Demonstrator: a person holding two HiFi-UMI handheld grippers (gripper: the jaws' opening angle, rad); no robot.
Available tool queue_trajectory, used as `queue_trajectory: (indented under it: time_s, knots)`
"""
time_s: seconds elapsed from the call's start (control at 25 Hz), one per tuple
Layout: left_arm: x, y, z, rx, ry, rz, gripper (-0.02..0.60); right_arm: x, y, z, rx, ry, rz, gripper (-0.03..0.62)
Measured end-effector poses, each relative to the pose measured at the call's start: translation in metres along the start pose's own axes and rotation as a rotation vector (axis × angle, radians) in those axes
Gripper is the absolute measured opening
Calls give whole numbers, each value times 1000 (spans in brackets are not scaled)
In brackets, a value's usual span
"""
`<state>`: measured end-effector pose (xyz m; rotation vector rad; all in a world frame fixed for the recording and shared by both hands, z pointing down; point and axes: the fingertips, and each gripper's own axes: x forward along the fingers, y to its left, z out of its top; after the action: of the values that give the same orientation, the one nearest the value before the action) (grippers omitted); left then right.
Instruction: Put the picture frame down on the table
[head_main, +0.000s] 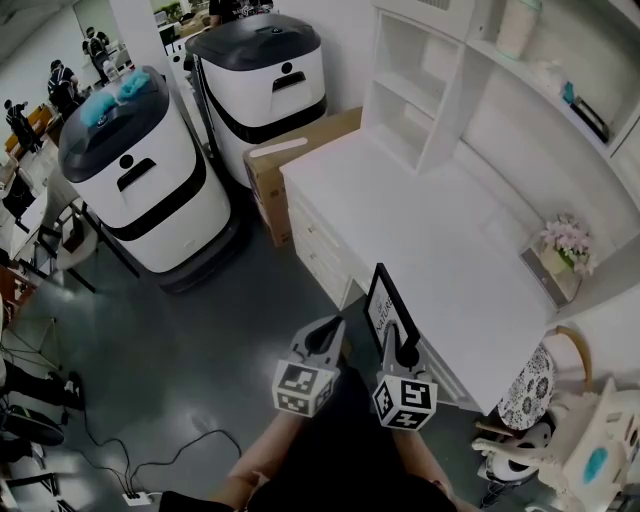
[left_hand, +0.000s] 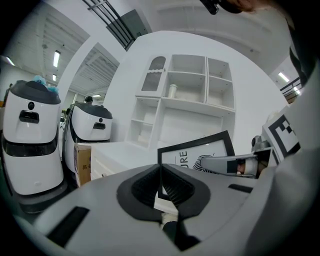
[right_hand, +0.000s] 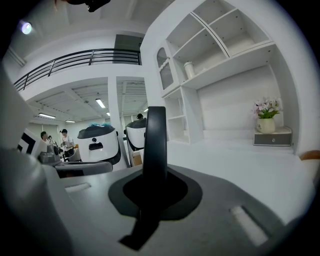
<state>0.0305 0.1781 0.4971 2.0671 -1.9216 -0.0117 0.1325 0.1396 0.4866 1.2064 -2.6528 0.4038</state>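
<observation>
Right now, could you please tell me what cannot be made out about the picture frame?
Picture frame print: too small in the head view; partly covered by the right gripper in the left gripper view.
Its face: edge-on in the right gripper view.
Its lower edge: behind the fingers of the left gripper, left gripper view.

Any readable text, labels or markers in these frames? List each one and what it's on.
"URE": on the print in the picture frame, left gripper view; the rest of the word is hidden.
Same print in the head view: too small to read.
Red print on the cardboard box: too blurred to read.
Left cube and right cube: square coded markers only, no letters.
</observation>
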Motion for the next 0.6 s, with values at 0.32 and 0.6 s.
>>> queue_trajectory:
  time_s: [0.32,0.6]
  knots:
    - [27,20,12,-2,-4,17,20,36,-4,18,-8,-15,16,14]
    - [54,40,23,-10,2,31,20,68,-7,34,-19,-11,25,14]
